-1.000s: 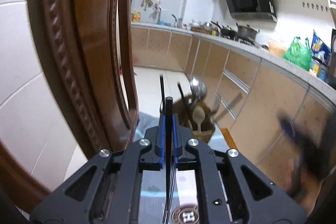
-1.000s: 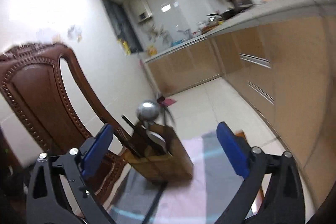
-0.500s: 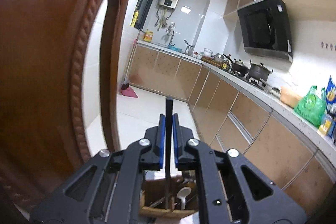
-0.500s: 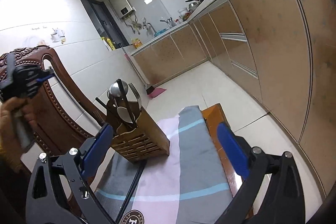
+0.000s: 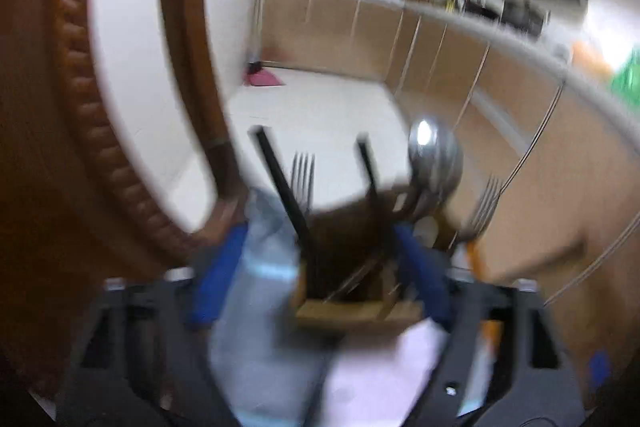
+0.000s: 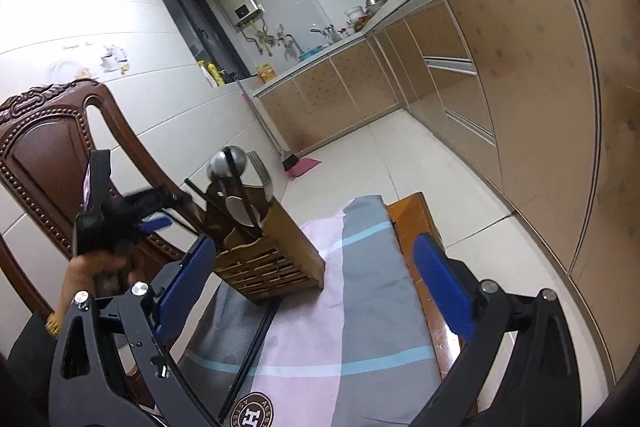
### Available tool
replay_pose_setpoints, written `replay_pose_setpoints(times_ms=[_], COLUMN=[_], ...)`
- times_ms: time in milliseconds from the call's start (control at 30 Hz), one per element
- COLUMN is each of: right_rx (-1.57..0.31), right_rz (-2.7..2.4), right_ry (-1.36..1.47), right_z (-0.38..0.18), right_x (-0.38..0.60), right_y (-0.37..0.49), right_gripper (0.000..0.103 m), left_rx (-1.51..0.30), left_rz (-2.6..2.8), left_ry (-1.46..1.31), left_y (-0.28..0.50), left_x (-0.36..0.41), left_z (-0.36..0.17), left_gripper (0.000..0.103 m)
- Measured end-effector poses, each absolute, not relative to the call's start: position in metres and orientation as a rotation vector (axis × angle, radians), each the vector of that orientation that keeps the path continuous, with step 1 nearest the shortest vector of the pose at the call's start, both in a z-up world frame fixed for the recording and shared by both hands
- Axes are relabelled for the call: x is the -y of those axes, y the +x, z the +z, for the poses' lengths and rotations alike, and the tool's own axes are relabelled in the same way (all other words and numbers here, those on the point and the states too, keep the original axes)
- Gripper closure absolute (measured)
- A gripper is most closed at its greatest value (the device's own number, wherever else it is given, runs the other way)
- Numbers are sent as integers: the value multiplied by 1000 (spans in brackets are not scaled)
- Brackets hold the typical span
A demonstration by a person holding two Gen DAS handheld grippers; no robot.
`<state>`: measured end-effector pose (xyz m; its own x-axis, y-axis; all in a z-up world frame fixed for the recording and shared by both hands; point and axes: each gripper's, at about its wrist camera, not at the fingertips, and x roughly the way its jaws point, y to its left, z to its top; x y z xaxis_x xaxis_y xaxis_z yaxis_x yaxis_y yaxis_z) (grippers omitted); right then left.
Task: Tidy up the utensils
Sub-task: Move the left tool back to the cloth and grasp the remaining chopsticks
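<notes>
A wooden utensil holder [image 6: 268, 251] stands on the striped cloth [image 6: 360, 307] and holds a steel ladle [image 6: 224, 163], forks, a white spoon and black chopsticks. In the blurred left wrist view the holder [image 5: 356, 307] sits between the fingers of my left gripper [image 5: 320, 275], which is open and empty just above it; two black chopsticks [image 5: 280, 183] stand in it. My left gripper also shows in the right wrist view [image 6: 160, 211], to the left of the holder. My right gripper [image 6: 316, 283] is open and empty in front of the holder. A black chopstick [image 6: 256, 343] lies on the cloth.
A carved wooden chair [image 6: 44, 155] stands to the left behind the holder. The wooden table edge [image 6: 416, 219] shows past the cloth on the right. Kitchen cabinets [image 6: 520, 115] run along the right, with tiled floor [image 6: 352, 163] beyond the table.
My left gripper was shut on a black chopstick above the holder; now it is open and the chopstick stands in the holder. My right gripper has stayed open.
</notes>
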<state>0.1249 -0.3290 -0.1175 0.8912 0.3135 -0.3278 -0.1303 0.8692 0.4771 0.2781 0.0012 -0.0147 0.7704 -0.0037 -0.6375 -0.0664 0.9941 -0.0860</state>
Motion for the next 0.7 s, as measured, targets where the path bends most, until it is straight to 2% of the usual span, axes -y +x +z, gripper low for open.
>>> replay_pose_setpoints(times_ms=[167, 267, 333, 433, 500, 567, 700], right_rx=[-427, -435, -436, -442, -450, -453, -454], right_rz=[247, 252, 259, 268, 270, 269, 269], right_ry=[451, 455, 449, 438, 435, 434, 444], right_z=[-119, -120, -119, -119, -121, -122, -122], right_x=[325, 324, 322, 320, 319, 319, 322], right_y=[123, 122, 120, 117, 117, 117, 118], right_gripper=[6, 6, 6, 6, 6, 6, 6], left_rx=[-782, -836, -872, -929, -966, -1020, -1057], left_rz=[-13, -27, -12, -6, 1, -10, -33], left_ry=[139, 306, 317, 240, 206, 168, 154], left_y=[202, 167, 157, 146, 149, 152, 155], left_x=[18, 35, 37, 33, 33, 28, 30], left_z=[-54, -98, -123, -151, -162, -176, -192], left_gripper=[7, 7, 7, 23, 45, 52, 58])
